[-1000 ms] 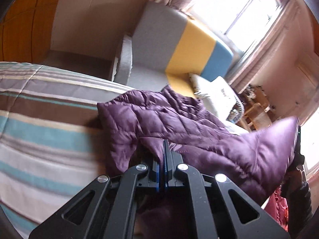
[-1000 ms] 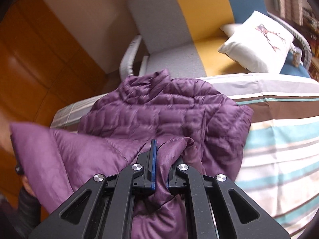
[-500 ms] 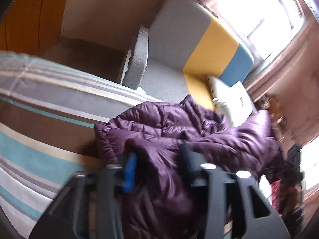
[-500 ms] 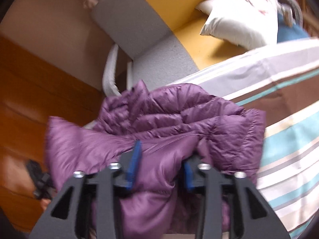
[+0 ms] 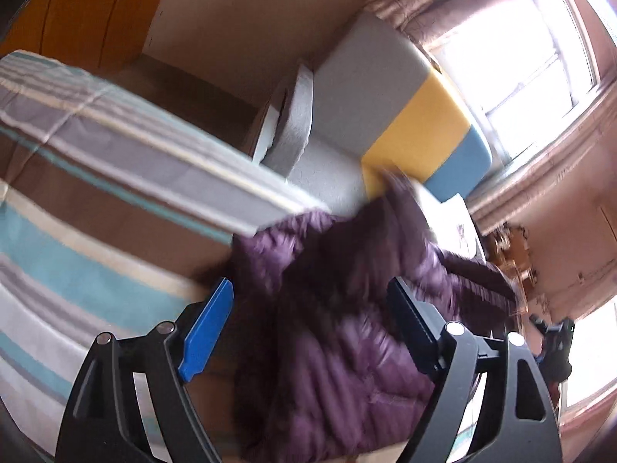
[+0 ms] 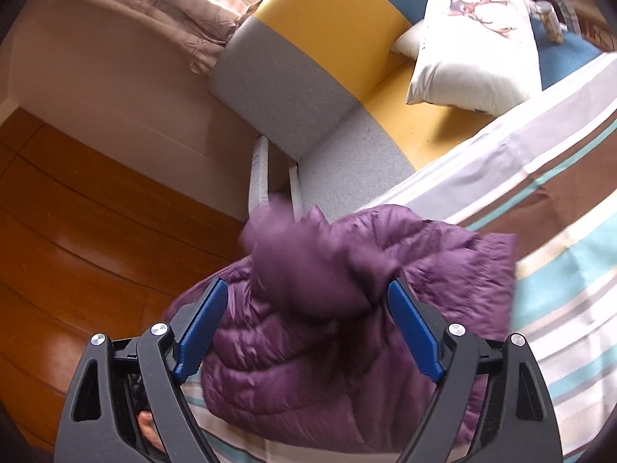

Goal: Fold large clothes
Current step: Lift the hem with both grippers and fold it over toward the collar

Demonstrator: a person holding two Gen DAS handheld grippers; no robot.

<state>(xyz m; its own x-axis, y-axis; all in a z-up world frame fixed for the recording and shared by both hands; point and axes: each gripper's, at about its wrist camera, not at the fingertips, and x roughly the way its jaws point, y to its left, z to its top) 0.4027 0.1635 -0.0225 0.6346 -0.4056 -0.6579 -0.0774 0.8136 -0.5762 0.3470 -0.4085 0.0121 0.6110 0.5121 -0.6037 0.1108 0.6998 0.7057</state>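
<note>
A purple quilted jacket point(image 5: 347, 328) lies bunched near the edge of a striped bed point(image 5: 96, 200). In the left wrist view my left gripper point(image 5: 310, 301) hangs over it with its jaws opening wide; the fabric lies below and between the blue pads point(image 5: 208, 328) but they do not press on it. In the right wrist view the same jacket point(image 6: 347, 308) sits folded over on itself, its top flap blurred. My right gripper point(image 6: 308, 301) is also opening, its pads point(image 6: 414, 332) clear of the cloth.
A grey, yellow and blue sofa point(image 6: 320, 61) stands beyond the bed point(image 6: 559, 231), with a white cushion point(image 6: 474, 42) on it. Wooden floor point(image 6: 77, 231) lies to the left of the bed. A bright window point(image 5: 520, 50) is behind the sofa. The other gripper point(image 5: 555, 347) shows at the right edge.
Both grippers were shut on jacket fabric a second ago and have since spread wide, letting it go. The lifted hem has dropped forward onto the rest of the jacket. Both views have rolled.
</note>
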